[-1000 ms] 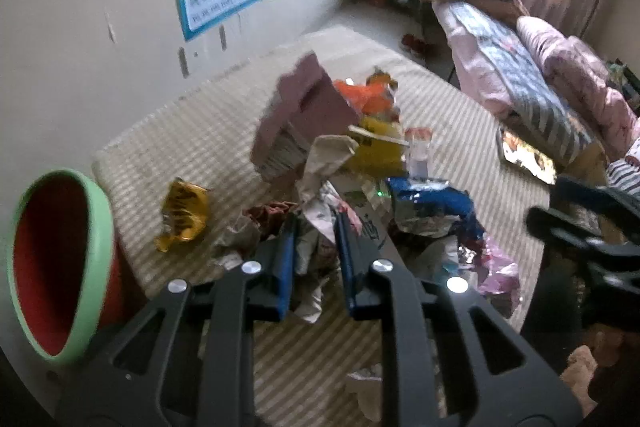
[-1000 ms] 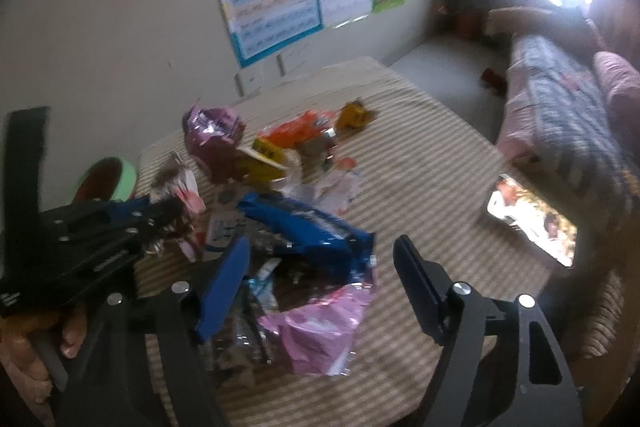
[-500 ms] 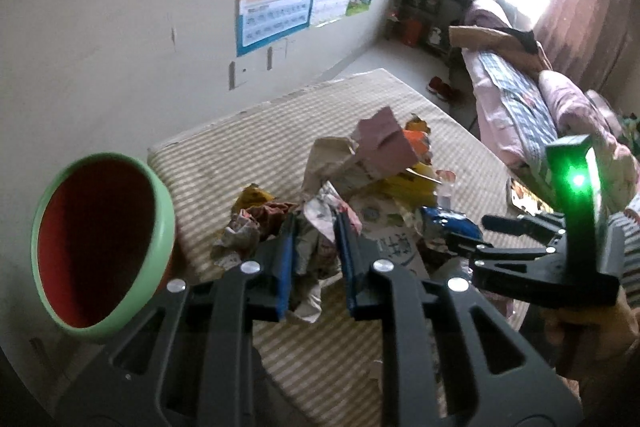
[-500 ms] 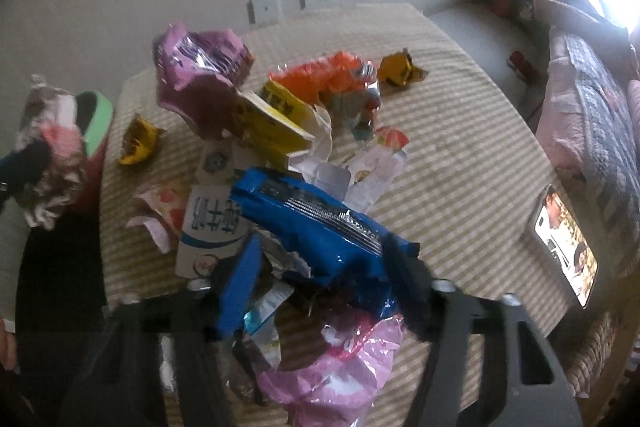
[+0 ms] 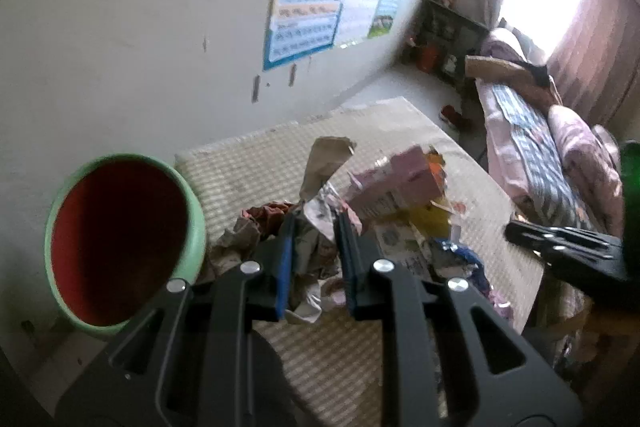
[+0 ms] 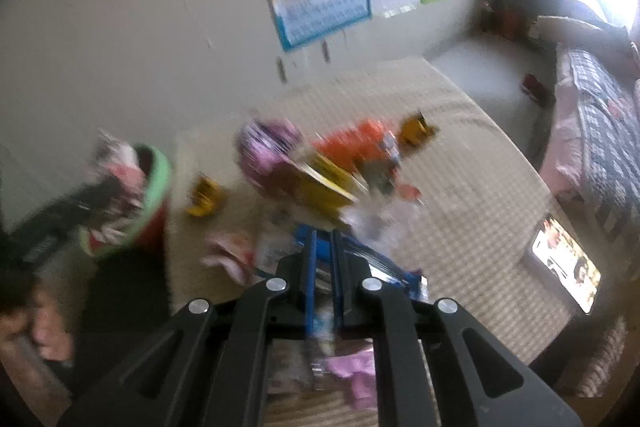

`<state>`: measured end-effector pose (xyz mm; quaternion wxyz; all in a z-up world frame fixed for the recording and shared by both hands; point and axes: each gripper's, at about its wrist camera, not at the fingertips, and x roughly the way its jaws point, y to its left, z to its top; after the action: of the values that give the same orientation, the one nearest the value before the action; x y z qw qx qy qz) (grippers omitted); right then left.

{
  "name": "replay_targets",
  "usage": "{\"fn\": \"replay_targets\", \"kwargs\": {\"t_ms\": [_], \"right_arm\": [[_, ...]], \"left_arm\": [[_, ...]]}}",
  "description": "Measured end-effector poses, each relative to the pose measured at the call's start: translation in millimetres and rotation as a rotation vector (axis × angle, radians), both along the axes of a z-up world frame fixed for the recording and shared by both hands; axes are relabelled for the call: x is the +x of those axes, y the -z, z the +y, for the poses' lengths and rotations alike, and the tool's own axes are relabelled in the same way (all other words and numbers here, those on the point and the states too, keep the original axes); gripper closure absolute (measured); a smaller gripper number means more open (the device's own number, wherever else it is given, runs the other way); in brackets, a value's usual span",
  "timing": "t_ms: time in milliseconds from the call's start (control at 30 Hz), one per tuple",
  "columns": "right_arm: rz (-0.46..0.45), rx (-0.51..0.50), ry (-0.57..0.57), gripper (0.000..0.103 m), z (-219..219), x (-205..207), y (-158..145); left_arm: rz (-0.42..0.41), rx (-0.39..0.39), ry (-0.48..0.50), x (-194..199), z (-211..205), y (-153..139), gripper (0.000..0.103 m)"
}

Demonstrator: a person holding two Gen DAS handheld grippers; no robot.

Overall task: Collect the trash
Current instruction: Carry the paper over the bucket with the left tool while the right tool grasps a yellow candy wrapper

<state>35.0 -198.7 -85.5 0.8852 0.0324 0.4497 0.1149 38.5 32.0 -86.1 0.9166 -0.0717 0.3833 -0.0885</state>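
Beside green-rimmed red bin [image 5: 120,243]: left gripper [image 5: 316,227] pinching crumpled wrapper [image 5: 316,251]. Over striped table [image 6: 460,155]: right gripper [image 6: 324,243] clamped on blue snack bag [image 6: 384,267]; view blurred.

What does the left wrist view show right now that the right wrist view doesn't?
Only the left wrist view shows the red inside of the bin and the left gripper shut on crumpled wrappers. Only the right wrist view shows the lit phone, the orange packet and the right gripper shut on the blue wrapper. Both show the striped table and wall posters.
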Motion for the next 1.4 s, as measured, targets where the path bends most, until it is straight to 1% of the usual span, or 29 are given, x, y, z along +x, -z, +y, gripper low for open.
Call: {"fn": "replay_targets", "kwargs": {"t_ms": [67, 133, 267, 300, 367, 400, 433, 467, 500, 567, 600, 633, 700, 733, 767, 800, 867, 933, 1000, 1067, 1100, 1167, 1233, 1333, 1400], "right_arm": [[-0.031, 0.037, -0.019, 0.096, 8, -1, -16], [-0.064, 0.048, -0.054, 0.096, 24, -2, -31], [-0.103, 0.083, -0.127, 0.096, 58, 1, -47], [-0.103, 0.079, -0.143, 0.096, 65, 2, -48], [-0.12, 0.034, -0.164, 0.095, 78, 7, -48], [-0.125, 0.006, -0.163, 0.089, 77, 9, -47], [-0.117, -0.015, -0.155, 0.073, 72, 11, -43], [-0.094, -0.041, -0.132, 0.064, 64, 15, -37], [-0.066, -0.055, -0.111, 0.053, 52, 18, -30], [-0.015, -0.11, -0.084, 0.054, 35, 21, -13], [0.023, -0.159, -0.068, 0.054, 26, 22, -1], [0.06, -0.188, -0.054, 0.054, 19, 24, 9], [0.107, -0.194, -0.029, 0.054, 10, 23, 22], [0.119, -0.176, -0.024, 0.054, 10, 22, 26], [0.113, -0.168, -0.029, 0.054, 13, 20, 27], [0.099, -0.161, -0.04, 0.054, 19, 19, 26], [0.066, -0.124, -0.1, 0.054, 44, 16, 21], [0.061, -0.088, -0.178, 0.054, 75, 18, 21], [0.059, -0.074, -0.249, 0.054, 109, 26, 23], [0.057, -0.076, -0.287, 0.055, 137, 38, 31], [0.064, -0.076, -0.29, 0.055, 147, 45, 34], [0.112, -0.063, -0.271, 0.055, 166, 68, 53], [0.154, -0.076, -0.241, 0.055, 180, 87, 71], [0.211, -0.088, -0.189, 0.055, 189, 111, 94], [0.247, -0.083, -0.158, 0.055, 189, 119, 106]], "left_arm": [[-0.008, -0.007, -0.025, 0, 10, -5, 0.083], [-0.02, -0.007, -0.049, 0, 22, -9, 0.083], [-0.047, 0.005, -0.109, -2, 51, -18, 0.083], [-0.05, 0.018, -0.132, -3, 60, -19, 0.083], [-0.04, 0.02, -0.155, -3, 75, -18, 0.083], [-0.036, 0.014, -0.16, -4, 82, -18, 0.082], [-0.033, 0.013, -0.167, -5, 89, -17, 0.082], [-0.03, 0.018, -0.173, -5, 94, -15, 0.082], [-0.027, 0.018, -0.178, -6, 99, -13, 0.082], [-0.02, 0.005, -0.189, -5, 104, -9, 0.082], [-0.018, -0.004, -0.194, -4, 106, -8, 0.082], [-0.016, -0.011, -0.2, -4, 108, -6, 0.082], [-0.009, -0.016, -0.205, -3, 108, -2, 0.082], [-0.006, -0.016, -0.21, -2, 109, 0, 0.082], [-0.006, -0.016, -0.215, -3, 110, 1, 0.082], [-0.007, -0.016, -0.222, -3, 112, 1, 0.082], [-0.013, -0.013, -0.233, -3, 113, 0, 0.082], [-0.02, -0.011, -0.247, -4, 117, -1, 0.082], [-0.021, -0.013, -0.258, -4, 120, -1, 0.082], [-0.019, -0.016, -0.265, -5, 123, 0, 0.082], [-0.018, -0.019, -0.268, -5, 125, 0, 0.082], [-0.015, -0.025, -0.276, -7, 130, 1, 0.082], [-0.015, -0.028, -0.282, -8, 135, 2, 0.082], [-0.011, -0.024, -0.293, -9, 143, 4, 0.082], [-0.005, -0.024, -0.299, -8, 148, 7, 0.082]]}}
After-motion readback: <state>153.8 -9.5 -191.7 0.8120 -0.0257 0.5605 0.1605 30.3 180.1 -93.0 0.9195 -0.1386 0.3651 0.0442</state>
